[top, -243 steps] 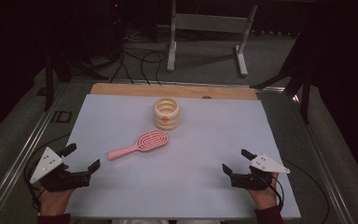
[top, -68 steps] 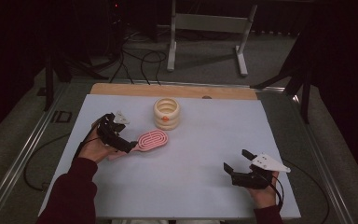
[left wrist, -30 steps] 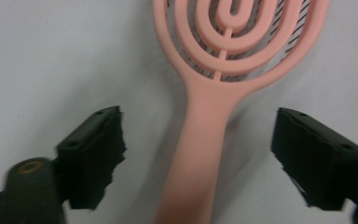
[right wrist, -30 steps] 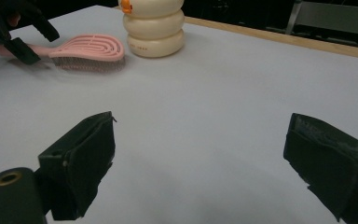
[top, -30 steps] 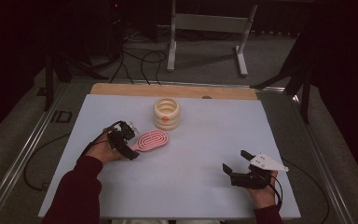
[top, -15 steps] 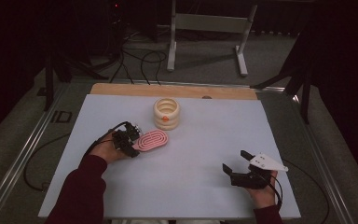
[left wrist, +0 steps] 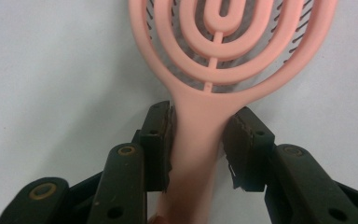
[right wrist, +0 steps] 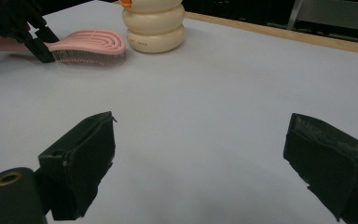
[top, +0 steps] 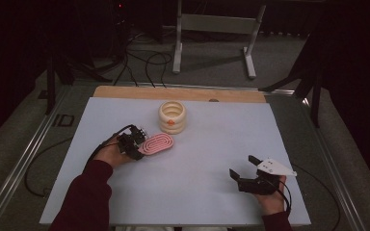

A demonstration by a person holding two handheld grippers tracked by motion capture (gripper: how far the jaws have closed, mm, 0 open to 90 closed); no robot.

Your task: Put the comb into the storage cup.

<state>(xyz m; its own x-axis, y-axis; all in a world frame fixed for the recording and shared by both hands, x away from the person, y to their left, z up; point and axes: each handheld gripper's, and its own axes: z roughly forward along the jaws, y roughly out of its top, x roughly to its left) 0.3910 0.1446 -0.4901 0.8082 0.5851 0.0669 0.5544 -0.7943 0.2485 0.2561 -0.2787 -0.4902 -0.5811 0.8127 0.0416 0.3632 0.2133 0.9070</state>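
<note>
Two grippers are being held over the white table top (top: 212, 159). At the left, one pink hairbrush (top: 156, 144) is lying flat near the table's middle, and its handle is being pinched by the left gripper (left wrist: 199, 140), whose jaws have just been closing on it. Just beyond the brush head, one cream ribbed jar (top: 172, 116) is standing upright; its contents cannot be told. At the right, the right gripper (top: 244, 168) is being kept wide open, with nothing between its jaws.

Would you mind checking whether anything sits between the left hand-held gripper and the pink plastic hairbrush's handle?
Nothing visible does. The left hand-held gripper has just been closing its jaws on the handle of the pink plastic hairbrush, with both pads against its sides. The cream ringed jar stands apart, beyond the brush head.
</note>
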